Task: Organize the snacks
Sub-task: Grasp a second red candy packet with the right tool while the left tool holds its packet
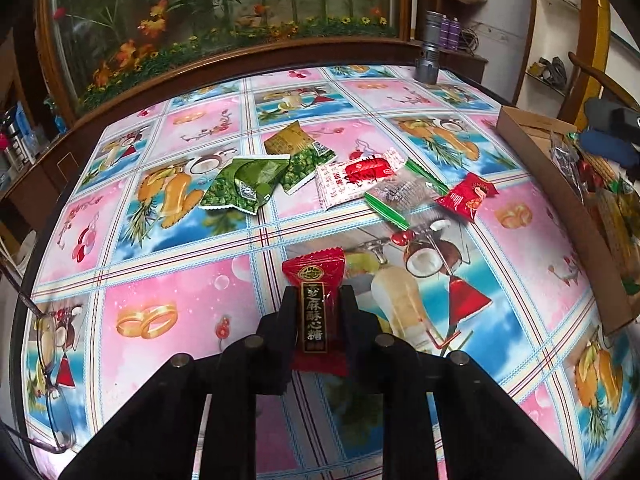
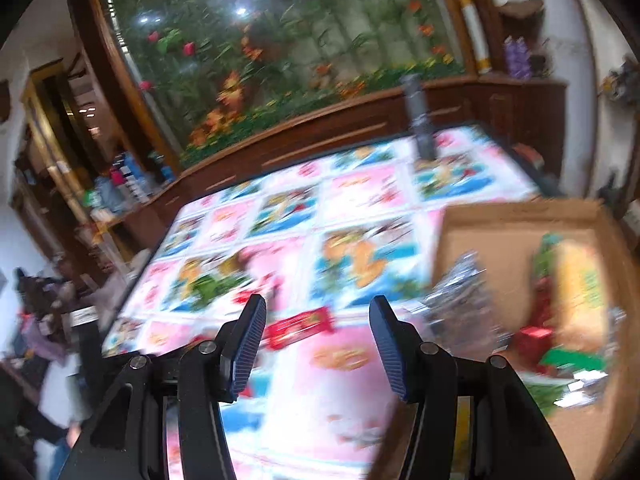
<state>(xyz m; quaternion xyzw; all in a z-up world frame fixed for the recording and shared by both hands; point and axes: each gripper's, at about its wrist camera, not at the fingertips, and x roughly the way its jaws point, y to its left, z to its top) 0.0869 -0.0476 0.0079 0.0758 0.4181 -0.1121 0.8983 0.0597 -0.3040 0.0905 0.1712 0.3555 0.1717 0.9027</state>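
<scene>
Item: red candy [image 1: 313, 308], clenched in my left tongs [image 1: 314, 300], long axis running along the fingers. Box [image 1: 560, 184] lies well to the candy's right, nearer my right tongs [image 2: 318, 344], which stand released and empty just beside it.

Left gripper [image 1: 314, 304]: matte black fingers [image 1: 286, 320], blocky, flat-faced; black linkage bars behind, each fitted with round silver pivot pin. No markings seen.

Right gripper [image 2: 318, 344]: black linkage arms, same silver round pins; fingertips [image 2: 250, 344] carried dark blue ribbed pads, tapered to rounded points. Surfaces smooth, plastic-looking. No cables visible on either unit.
</scene>
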